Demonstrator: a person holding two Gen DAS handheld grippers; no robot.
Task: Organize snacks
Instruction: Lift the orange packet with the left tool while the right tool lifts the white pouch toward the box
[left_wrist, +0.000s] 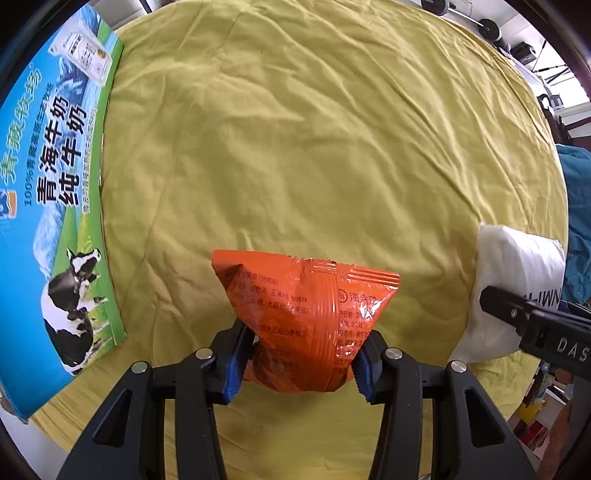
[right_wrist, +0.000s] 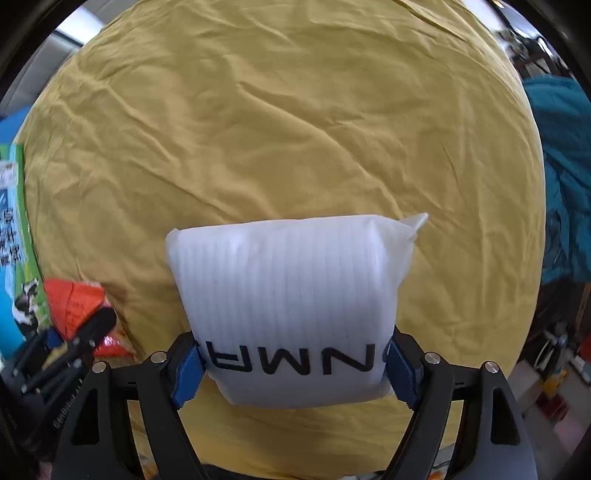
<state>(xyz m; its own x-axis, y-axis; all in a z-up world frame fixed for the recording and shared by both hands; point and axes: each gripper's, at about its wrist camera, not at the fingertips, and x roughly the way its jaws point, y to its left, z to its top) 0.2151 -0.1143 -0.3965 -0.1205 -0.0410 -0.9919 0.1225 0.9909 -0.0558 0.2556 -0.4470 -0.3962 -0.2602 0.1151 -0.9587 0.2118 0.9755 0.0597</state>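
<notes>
Left tongs (left_wrist: 299, 363): pinching the lower part of the orange pack (left_wrist: 306, 317) between blue pads, nearly closed, foil squeezed in at the waist.
Right tongs (right_wrist: 295, 373): standing wide around the white pack (right_wrist: 288, 306), both blue pads pressing its lower sides; gripping it, by the look of the bulge between them.
Orange pack: sitting low centre in the left view, hanging clear above the yellow cloth (left_wrist: 314, 147); showing again at the lower left edge of the right view.
White pack: filling the centre of the right view, black letters upside down near the pads; peeking in at the right edge of the left view.
Milk box (left_wrist: 55, 206): lying along the left edge of the left view, on the cloth-covered table, well apart from the white pack, nearer the orange one.
Handling, orange pack: probably light, crinkly, slippery foil; likely puffed with air, so giving under pressure; contents possibly crushable.
Handling, white pack: looking soft and pillowy, ribbed surface, light; wide, so needing a broad spread.
Where to take hold: gripping across the body below the sealed top edge, as now; avoiding the thin corner flaps, likely to slip or tear.
Risk: squeezing harder possibly bursting or crushing either pack; loosening possibly letting foil slide out.
</notes>
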